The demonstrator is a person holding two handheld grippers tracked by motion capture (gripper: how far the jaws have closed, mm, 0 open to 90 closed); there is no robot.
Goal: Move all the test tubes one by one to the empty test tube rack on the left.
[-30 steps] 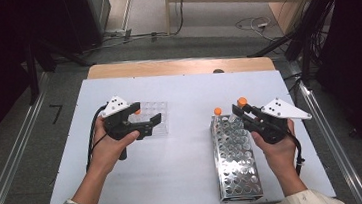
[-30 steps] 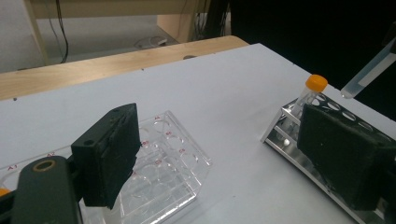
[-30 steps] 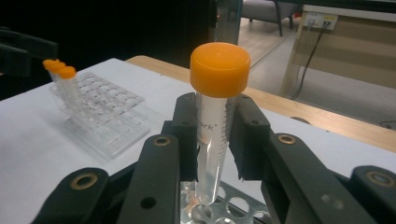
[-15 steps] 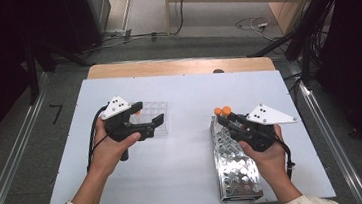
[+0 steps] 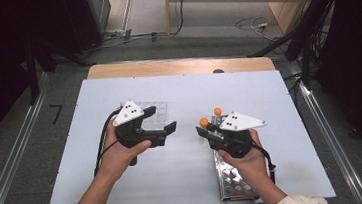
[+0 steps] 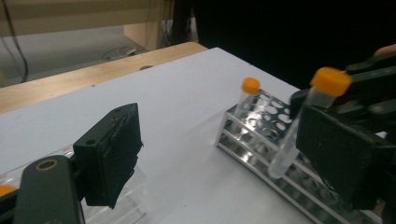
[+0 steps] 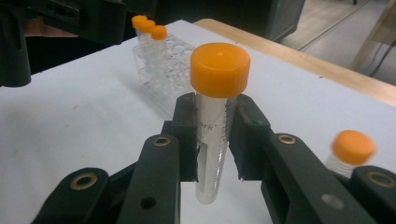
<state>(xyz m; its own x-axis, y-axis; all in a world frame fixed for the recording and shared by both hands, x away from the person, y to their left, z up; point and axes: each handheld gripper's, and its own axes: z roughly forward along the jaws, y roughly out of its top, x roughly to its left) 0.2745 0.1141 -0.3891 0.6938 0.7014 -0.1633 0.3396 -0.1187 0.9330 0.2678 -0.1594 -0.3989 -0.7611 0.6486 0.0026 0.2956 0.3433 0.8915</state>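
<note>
A: Tube point(image 7: 212, 140) w/ orange cap sits clamped between right gripper point(image 7: 212, 135) fingers point(image 7: 186, 135), just under the cap, hanging over the metal rack point(image 5: 231, 170).

B: Handling?

A: Prob light, stiff plastic, smooth, so could slip; hold high near cap, squeeze gently.

B: Left gripper point(image 5: 170, 129)?

A: Fingers apart, nothing in them, beside clear rack point(image 5: 155, 108) farther across the counter point(image 5: 178, 89).

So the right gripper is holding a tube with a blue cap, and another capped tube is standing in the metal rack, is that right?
Not quite: the cap is orange, not blue. The right gripper view shows the right gripper shut on a clear tube with an orange cap. The rest holds: in the left gripper view another orange-capped tube stands in the metal rack.
</note>
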